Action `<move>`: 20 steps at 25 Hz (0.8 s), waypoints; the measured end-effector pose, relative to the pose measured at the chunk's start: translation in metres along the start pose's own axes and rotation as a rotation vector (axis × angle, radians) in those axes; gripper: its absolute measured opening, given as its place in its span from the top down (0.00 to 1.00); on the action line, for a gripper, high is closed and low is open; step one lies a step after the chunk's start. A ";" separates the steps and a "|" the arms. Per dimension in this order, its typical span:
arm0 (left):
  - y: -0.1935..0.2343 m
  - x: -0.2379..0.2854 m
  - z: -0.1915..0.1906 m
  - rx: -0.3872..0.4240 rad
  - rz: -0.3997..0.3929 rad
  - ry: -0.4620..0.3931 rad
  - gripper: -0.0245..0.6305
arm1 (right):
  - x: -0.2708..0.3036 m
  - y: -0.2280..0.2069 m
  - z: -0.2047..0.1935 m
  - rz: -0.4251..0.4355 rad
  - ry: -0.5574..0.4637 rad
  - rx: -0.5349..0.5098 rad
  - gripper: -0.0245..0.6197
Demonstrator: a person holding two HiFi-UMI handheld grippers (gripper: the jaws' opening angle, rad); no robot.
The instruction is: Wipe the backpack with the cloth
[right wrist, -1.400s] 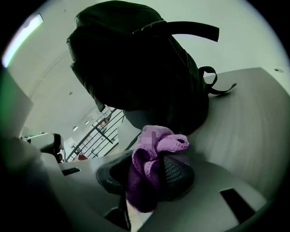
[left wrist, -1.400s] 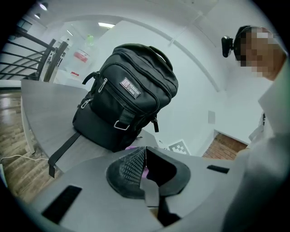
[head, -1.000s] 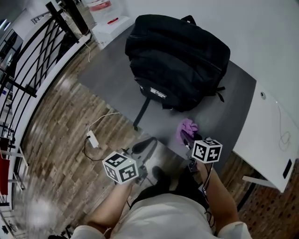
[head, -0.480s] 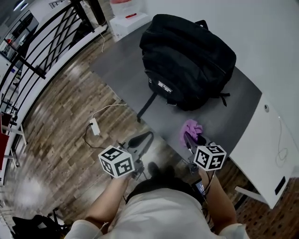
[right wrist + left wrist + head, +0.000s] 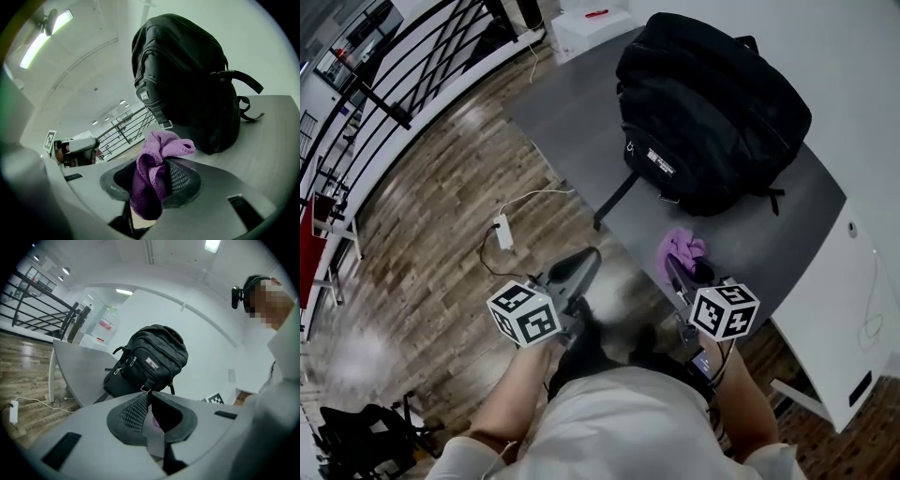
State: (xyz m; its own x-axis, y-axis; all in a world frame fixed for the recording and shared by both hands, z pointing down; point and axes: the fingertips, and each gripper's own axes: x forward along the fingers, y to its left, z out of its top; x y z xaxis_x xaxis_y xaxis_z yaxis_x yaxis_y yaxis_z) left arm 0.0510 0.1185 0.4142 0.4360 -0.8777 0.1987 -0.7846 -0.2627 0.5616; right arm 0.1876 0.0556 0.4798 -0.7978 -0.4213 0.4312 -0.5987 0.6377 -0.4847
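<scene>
Purple cloth [image 5: 161,143] in right claw [image 5: 157,165]

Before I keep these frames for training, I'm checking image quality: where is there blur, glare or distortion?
Head view: floor smeared lower left with a glare patch; backpack sharp. Left gripper view: fisheye bending, dark corners, ceiling lamps blown out. Right gripper view: same bending, greenish left edge, cloth crisp.

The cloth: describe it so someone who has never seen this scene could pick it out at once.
Find the grey table with the big black backpack on it. At the table's near edge, the right gripper is shut on a small crumpled cloth. It is the only purple thing in view.
</scene>
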 end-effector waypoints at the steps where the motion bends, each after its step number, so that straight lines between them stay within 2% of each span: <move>1: 0.004 0.000 0.004 0.003 -0.013 -0.007 0.95 | 0.004 0.005 0.003 0.006 -0.007 -0.009 0.77; 8: 0.065 -0.017 0.037 0.008 -0.099 0.017 0.94 | 0.057 0.057 0.018 0.020 -0.046 0.014 0.77; 13: 0.103 -0.023 0.069 -0.007 -0.213 0.038 0.77 | 0.101 0.087 0.034 -0.007 -0.078 0.024 0.77; 17: 0.116 -0.025 0.086 0.010 -0.307 0.067 0.71 | 0.121 0.114 0.050 -0.012 -0.117 0.014 0.77; 20: 0.112 -0.019 0.092 -0.006 -0.393 0.091 0.67 | 0.127 0.134 0.063 0.014 -0.145 -0.014 0.77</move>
State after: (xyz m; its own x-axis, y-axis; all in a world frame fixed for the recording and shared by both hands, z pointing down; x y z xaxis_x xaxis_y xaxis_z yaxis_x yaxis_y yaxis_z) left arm -0.0857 0.0694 0.3996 0.7396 -0.6720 0.0378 -0.5480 -0.5686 0.6135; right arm 0.0017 0.0473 0.4215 -0.8086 -0.5005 0.3092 -0.5871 0.6527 -0.4789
